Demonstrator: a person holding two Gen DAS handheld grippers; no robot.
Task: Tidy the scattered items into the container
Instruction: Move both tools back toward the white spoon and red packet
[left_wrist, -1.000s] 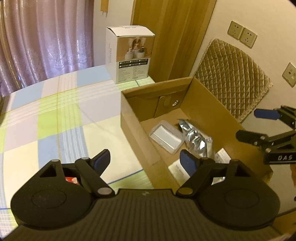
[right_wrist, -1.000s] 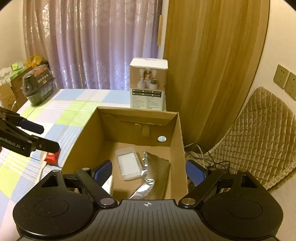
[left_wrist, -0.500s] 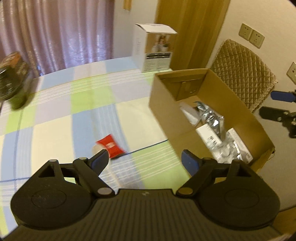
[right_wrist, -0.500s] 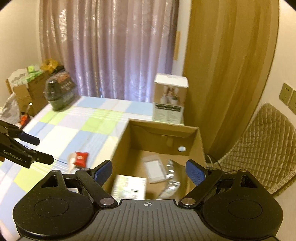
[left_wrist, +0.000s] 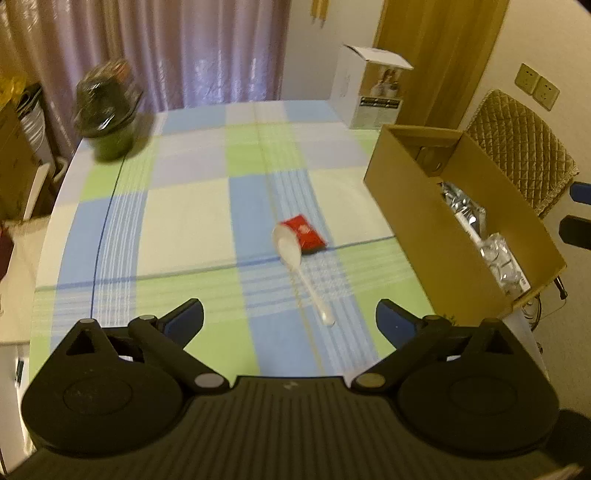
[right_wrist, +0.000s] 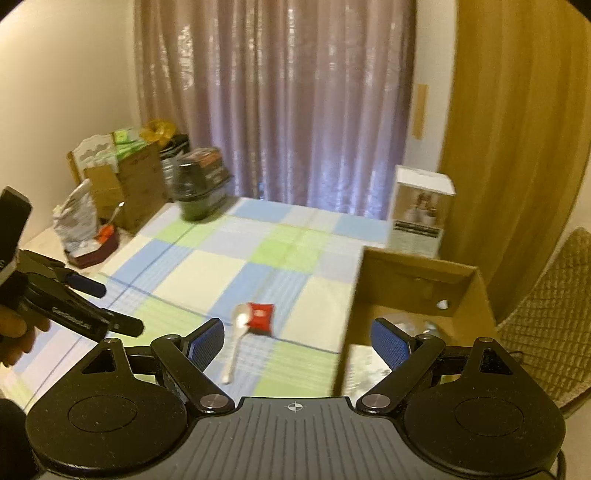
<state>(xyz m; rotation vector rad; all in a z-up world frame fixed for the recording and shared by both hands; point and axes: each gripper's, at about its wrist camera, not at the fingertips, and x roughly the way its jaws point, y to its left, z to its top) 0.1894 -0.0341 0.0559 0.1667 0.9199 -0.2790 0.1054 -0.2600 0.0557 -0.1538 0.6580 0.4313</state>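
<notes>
Ahead, the spoon (left_wrist: 301, 271) lies beyond the left gripper (left_wrist: 290, 319), just widened, holding nothing.

Table (left_wrist: 184, 229): cloth checked in pale blue, light green, cream and lilac, with fine stripes. Packet (left_wrist: 306, 235): red with a white mark. Spoon (left_wrist: 295, 258): white. Cardboard box (left_wrist: 424, 221): plain brown. Curtain (right_wrist: 295, 103): shimmering mauve. Chair cover (left_wrist: 517, 140): quilted gold diamonds. Gripper fingers (left_wrist: 391, 314): blue pads on black.
</notes>
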